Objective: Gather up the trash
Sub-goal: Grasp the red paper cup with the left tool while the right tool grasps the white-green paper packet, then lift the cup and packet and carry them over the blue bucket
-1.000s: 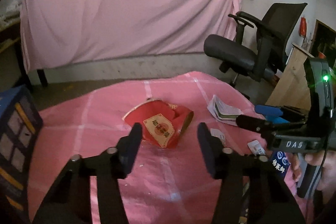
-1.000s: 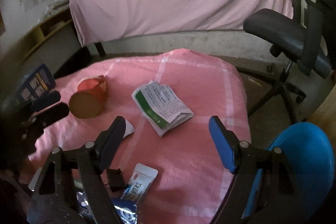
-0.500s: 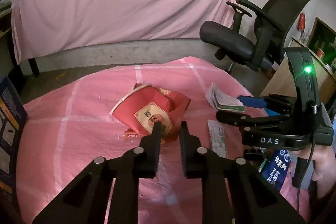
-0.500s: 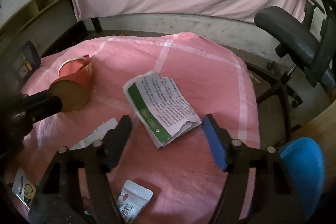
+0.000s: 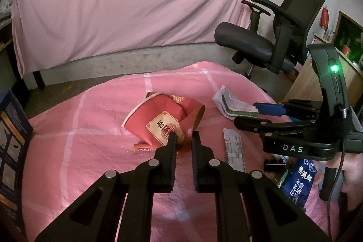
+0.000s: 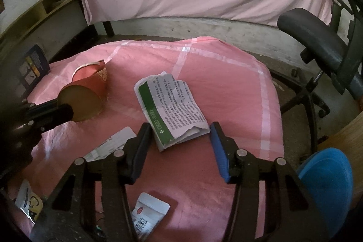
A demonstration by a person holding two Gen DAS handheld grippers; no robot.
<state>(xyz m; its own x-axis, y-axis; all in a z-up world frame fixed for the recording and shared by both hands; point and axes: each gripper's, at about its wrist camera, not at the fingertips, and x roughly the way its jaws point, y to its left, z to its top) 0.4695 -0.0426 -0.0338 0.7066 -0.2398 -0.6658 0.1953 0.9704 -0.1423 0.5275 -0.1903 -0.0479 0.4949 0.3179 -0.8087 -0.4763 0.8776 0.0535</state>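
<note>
pink checked tablecloth [image 6: 226, 87]: folded green-and-white paper leaflet [image 6: 172, 110] lies just ahead between the closing right gripper [image 6: 180, 140] jaws, long axis running away; left gripper [image 5: 183, 140] pinches the crushed red paper cup [image 5: 163, 121].

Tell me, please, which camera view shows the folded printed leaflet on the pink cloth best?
The right wrist view: the folded leaflet lies face up and whole, just ahead of the closing right gripper. The left wrist view shows only its edge, at a low angle.

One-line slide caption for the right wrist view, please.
Right gripper, jaws closing, straddles folded green-and-white printed leaflet on pink checked cloth.
</note>
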